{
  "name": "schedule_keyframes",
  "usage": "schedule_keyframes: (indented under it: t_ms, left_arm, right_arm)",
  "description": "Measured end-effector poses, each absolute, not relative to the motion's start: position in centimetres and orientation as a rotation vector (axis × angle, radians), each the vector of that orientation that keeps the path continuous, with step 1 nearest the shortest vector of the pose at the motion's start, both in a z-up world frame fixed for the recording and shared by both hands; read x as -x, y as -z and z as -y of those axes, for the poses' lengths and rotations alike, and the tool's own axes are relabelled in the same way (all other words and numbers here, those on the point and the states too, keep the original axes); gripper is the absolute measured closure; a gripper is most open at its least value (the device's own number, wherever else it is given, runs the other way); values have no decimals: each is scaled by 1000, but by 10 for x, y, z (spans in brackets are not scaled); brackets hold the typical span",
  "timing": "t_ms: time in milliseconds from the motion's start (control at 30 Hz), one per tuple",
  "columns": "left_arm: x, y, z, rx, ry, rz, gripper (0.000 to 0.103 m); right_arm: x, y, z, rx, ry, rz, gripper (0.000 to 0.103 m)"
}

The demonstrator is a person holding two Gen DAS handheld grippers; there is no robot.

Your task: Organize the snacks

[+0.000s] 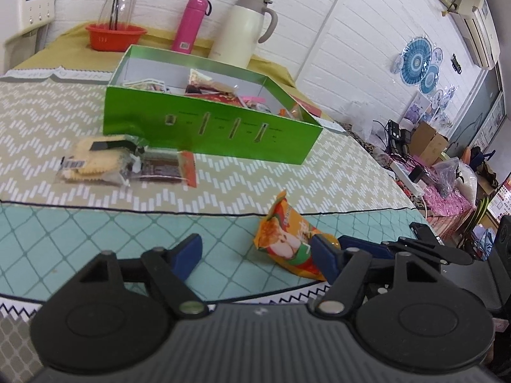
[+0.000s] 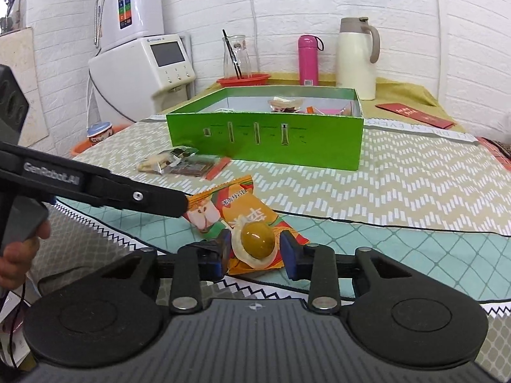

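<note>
An orange snack packet [image 1: 284, 239] [image 2: 236, 207] lies on the teal mat near the table's front edge. On its near end rests a round yellow-brown snack in clear wrap [image 2: 257, 239]. My right gripper [image 2: 255, 245] is shut on this snack, a blue pad against its wrapper on each side. My left gripper [image 1: 255, 253] stands open, the packet by its right finger [image 1: 322, 255], nothing gripped. In the right wrist view its black finger tip [image 2: 179, 207] meets the packet's left end. Beyond stands the open green box [image 1: 210, 134] [image 2: 265, 140] with several snacks inside.
A cracker pack [image 1: 92, 159] and a dark bar pack [image 1: 159, 169] lie left of the box front. A red bowl [image 1: 115, 36], pink bottle [image 1: 190, 25] and cream jug [image 1: 242, 32] stand behind. A red envelope [image 2: 415, 115] lies far right. A hand [image 2: 16, 255] holds the left gripper.
</note>
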State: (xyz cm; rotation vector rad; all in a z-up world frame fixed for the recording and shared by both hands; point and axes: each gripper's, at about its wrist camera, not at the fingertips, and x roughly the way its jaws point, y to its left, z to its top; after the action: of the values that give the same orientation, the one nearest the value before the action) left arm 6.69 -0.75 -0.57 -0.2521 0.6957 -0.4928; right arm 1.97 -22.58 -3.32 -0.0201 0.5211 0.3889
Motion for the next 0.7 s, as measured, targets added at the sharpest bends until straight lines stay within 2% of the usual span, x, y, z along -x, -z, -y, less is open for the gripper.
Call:
schedule_keyframes:
  t_ms: [333,367,700]
  left_arm:
    - [-66,9,3,276,497,-700,31]
    - [-66,9,3,277,497,-702,31]
    - [-63,3,-16,302,448,-673,31]
  right_arm:
    - [-25,36,218,19,-369,-526,43]
    - [-24,36,218,22,-373,-525,48]
    - [-5,16,196,82,-480,-443,48]
